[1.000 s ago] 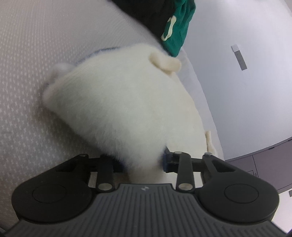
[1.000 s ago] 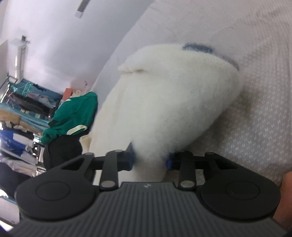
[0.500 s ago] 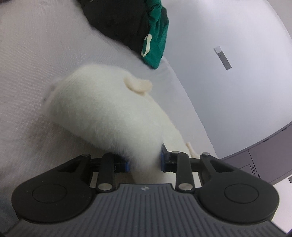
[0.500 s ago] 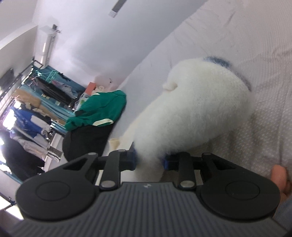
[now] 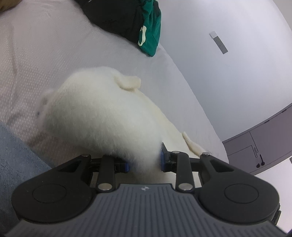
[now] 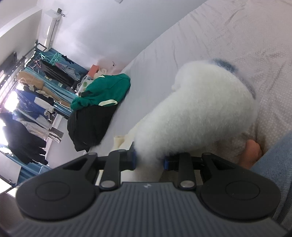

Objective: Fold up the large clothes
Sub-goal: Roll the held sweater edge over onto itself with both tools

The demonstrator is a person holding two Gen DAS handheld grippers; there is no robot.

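A fluffy white fleece garment (image 5: 102, 116) hangs lifted over the pale bed sheet (image 5: 54, 54), bunched into a thick roll. My left gripper (image 5: 144, 162) is shut on one gathered end of it, the blue pads pressing into the fleece. In the right wrist view the same white garment (image 6: 200, 113) shows a blue trim along its far edge, and my right gripper (image 6: 148, 160) is shut on its other gathered end. A cream flap of the garment (image 5: 191, 144) trails on the sheet to the right.
A green garment (image 5: 149, 31) lies on a black one (image 5: 116, 16) at the bed's far side, seen too as the green garment (image 6: 104, 91) in the right wrist view. A clothes rack (image 6: 27, 94) stands beyond. A person's blue-clad leg (image 6: 273, 160) and bare toes (image 6: 251, 151) are close.
Both grippers have risen and drawn back with the white garment, which now looks smaller and hangs higher off the sheet. More of the bed, the green and black pile and the person's leg show.
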